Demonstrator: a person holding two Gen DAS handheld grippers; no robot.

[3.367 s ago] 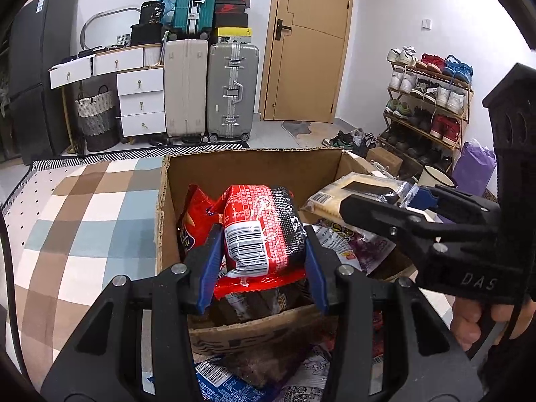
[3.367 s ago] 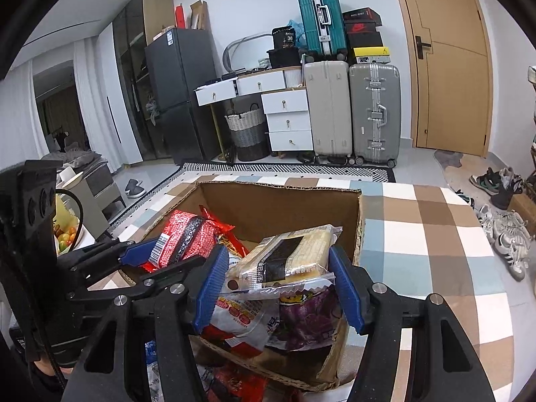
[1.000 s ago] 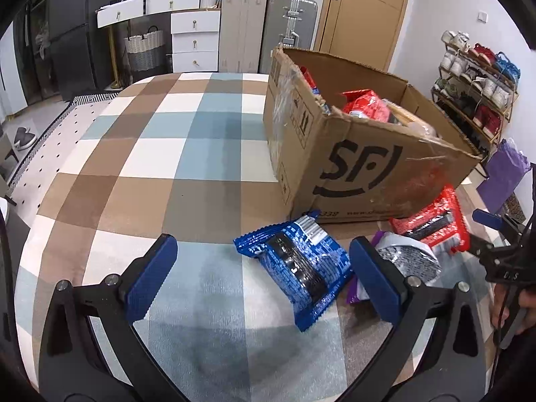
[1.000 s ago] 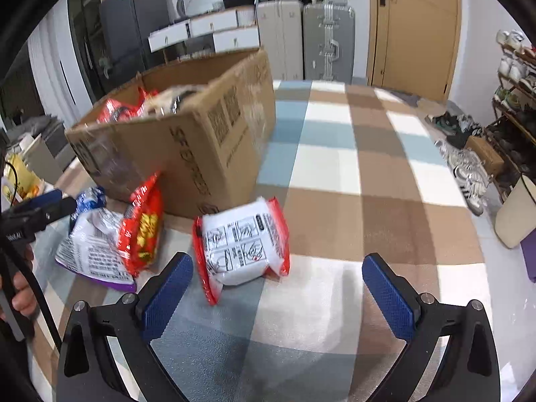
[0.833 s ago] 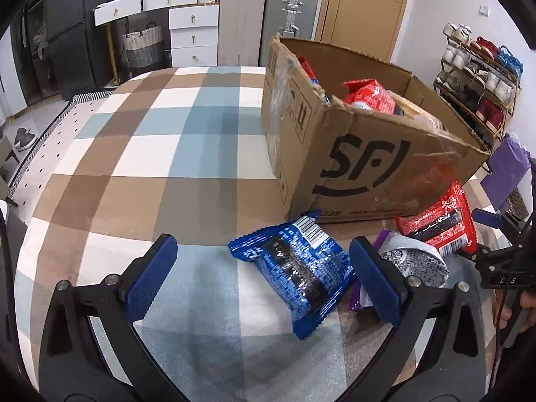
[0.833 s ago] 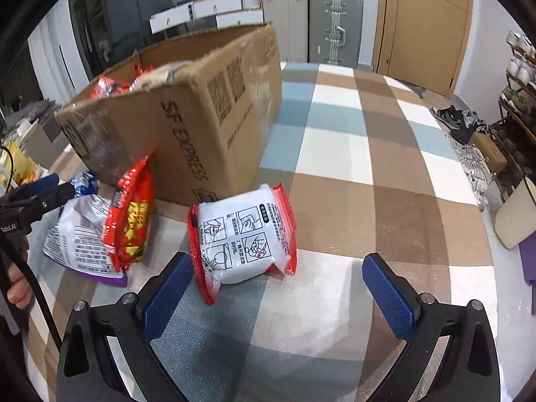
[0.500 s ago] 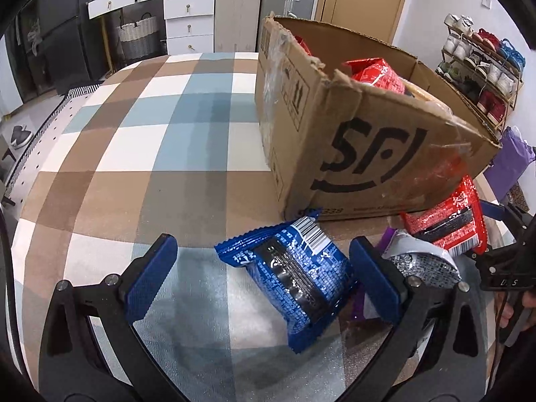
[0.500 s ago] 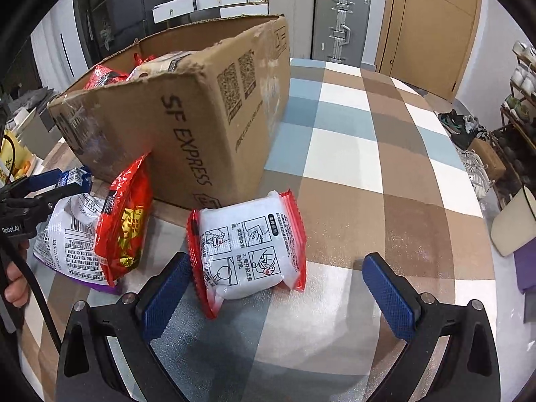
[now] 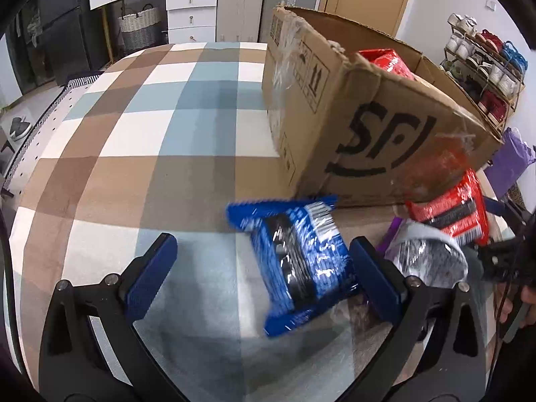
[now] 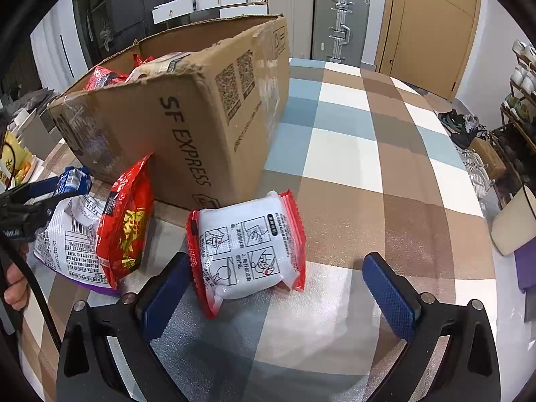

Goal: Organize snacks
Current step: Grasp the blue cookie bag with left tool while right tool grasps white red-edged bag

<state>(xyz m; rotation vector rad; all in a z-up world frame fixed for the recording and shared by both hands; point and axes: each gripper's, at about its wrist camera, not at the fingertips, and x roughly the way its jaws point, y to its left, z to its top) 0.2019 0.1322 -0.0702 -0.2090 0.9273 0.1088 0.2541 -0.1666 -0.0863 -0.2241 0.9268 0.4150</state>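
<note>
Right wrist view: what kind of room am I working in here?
Most likely a home entryway or living area: suitcases stand beside a wooden door, a shoe rack lines the wall, and a checked mat covers the surface.

The cardboard box (image 10: pixel 187 107) reads "SF EXPRESS" on one side and a large "SF" logo (image 9: pixel 385 134) on another.

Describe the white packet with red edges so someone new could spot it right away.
Find the big SF Express cardboard box on the checked cloth. The white packet lies just off its near corner, between the right claw's open pads. Unlike the red bag and purple-edged bag beside it, it shows line-drawn cooking steps.
</note>
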